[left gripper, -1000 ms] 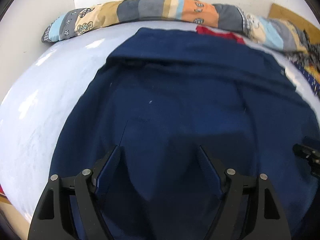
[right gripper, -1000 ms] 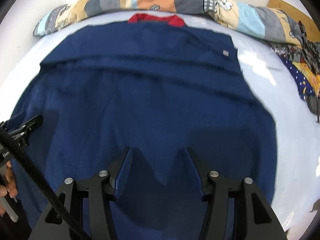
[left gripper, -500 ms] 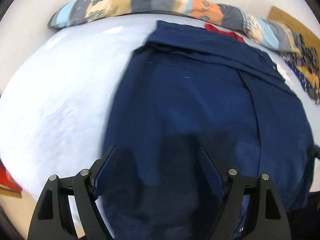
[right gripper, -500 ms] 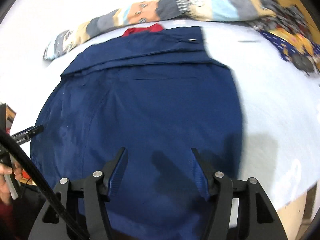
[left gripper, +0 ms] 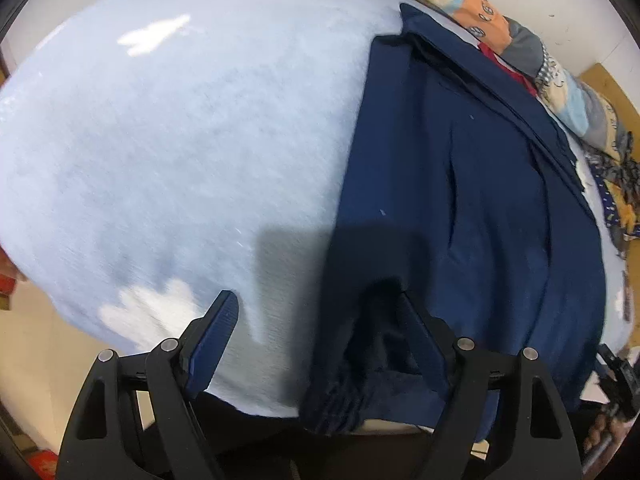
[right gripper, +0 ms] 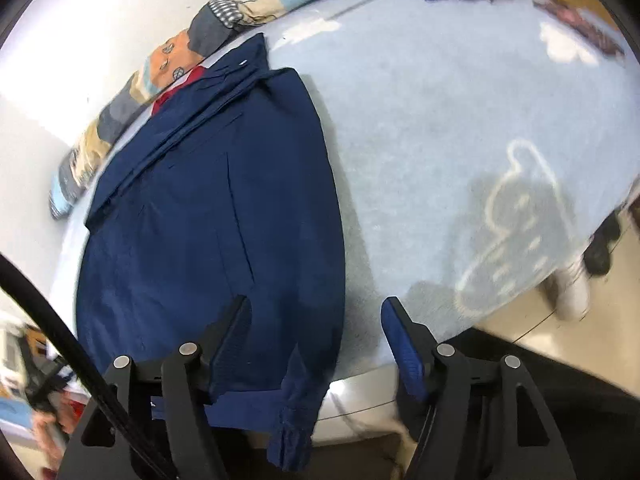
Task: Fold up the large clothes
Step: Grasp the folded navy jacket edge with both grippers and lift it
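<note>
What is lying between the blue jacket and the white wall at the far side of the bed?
In the right wrist view, a patchwork quilt rolled along the wall lies beyond the blue jacket, with something red at the jacket's top edge.

Bed [left gripper: 168, 152], pale blue sheet; navy garment [left gripper: 460, 208], patchwork quilt [right gripper: 224, 20] on it.

Pale blue bed [right gripper: 440, 120], white wall [right gripper: 80, 20], beige floor [right gripper: 532, 332]

Both are pointing steeply down: left hand-held gripper [left gripper: 316, 316] gaping empty; right hand-held gripper [right gripper: 316, 320] has just been opening, empty.
</note>
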`<state>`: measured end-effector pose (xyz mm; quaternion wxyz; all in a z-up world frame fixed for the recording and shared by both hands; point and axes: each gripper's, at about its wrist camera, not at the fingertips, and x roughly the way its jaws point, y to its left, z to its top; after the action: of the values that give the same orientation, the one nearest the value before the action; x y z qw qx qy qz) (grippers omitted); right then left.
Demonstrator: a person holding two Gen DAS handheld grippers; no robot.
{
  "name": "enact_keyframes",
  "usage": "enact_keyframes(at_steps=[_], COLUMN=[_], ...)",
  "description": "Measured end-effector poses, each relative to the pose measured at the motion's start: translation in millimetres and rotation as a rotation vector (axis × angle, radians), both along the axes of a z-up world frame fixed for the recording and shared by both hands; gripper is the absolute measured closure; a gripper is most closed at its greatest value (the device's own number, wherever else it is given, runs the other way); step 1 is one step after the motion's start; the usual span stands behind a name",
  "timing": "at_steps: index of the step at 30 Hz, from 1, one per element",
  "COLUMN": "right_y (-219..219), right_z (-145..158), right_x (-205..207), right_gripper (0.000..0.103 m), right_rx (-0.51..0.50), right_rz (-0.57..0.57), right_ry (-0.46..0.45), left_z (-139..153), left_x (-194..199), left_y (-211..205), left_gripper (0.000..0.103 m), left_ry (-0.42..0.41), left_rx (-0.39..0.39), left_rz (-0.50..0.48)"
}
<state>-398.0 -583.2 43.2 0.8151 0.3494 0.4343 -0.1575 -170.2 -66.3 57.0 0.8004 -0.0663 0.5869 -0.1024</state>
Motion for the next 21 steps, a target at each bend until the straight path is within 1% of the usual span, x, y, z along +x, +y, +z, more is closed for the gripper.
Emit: enact_keyframes(at_steps=[1, 2, 3, 5, 6, 7, 8, 11, 13, 14, 15, 16, 17, 18, 19, 20, 21], right_y=[-2, -1, -1, -1, -2, -1, -1, 5, 15, 22, 30, 39, 46, 52, 58, 60, 62], right_z=[-3, -5, -8, -13, -17, -21, -24, -33, -36, -36, -36, -38, -40, -42, -43, -41, -39], right_x=[-1, 0, 1, 1, 1, 1, 2, 5, 7, 8, 9, 11, 12, 13, 14, 14, 15], right_gripper=[0.028, 0.028, 0.028, 0.028, 0.028, 0.028, 0.028, 0.028, 0.028, 0.028, 0.029, 0.035, 0.047, 0.056, 0.070, 0.079, 0.080], right_rx=[0.015, 0.014, 0.026, 0.080, 0.103, 0.124, 0.143, 0.181, 0.183, 0.184, 0.176, 0.155, 0.141, 0.125, 0.096, 0.062, 0.045], right_rz=[-0.008, -0.010, -0.010, 0.000, -0.003, -0.004, -0.003, 0.018, 0.046, 0.066, 0.090, 0.114, 0.127, 0.138, 0.149, 0.148, 0.152], right_ry=[0.006, 0.016, 0.022, 0.012, 0.015, 0.020, 0.027, 0.046, 0.059, 0.057, 0.057, 0.070, 0.082, 0.100, 0.118, 0.126, 0.122], left_z=[-2, -4, -7, -9, -10, -11, -12, -12, -13, -15, -19, -24, -25, -24, -24, -24, -23], left_x=[-1, -3, -4, -12, -15, -19, -21, -31, -31, -31, -30, -29, -31, -33, -35, -36, -34], left_y=[-2, -4, -6, -9, -12, -15, -16, -25, -23, -22, -20, -21, -23, -28, -31, -34, -36], left_gripper=[0.029, 0.032, 0.038, 0.041, 0.048, 0.059, 0.063, 0.065, 0.065, 0.062, 0.046, 0.036, 0.035, 0.035, 0.040, 0.046, 0.059], left_ry=[0.002, 0.007, 0.014, 0.019, 0.019, 0.019, 0.024, 0.003, 0.010, 0.021, 0.049, 0.070, 0.071, 0.057, 0.049, 0.040, 0.031], left_rx=[0.000, 0.003, 0.004, 0.003, 0.010, 0.011, -0.003, 0.052, 0.040, 0.027, 0.008, -0.006, -0.004, 0.024, 0.040, 0.051, 0.058], left_rz=[-0.007, -0.016, -0.030, -0.051, -0.066, -0.081, -0.090, -0.126, -0.115, -0.104, -0.092, -0.086, -0.093, -0.115, -0.131, -0.140, -0.147])
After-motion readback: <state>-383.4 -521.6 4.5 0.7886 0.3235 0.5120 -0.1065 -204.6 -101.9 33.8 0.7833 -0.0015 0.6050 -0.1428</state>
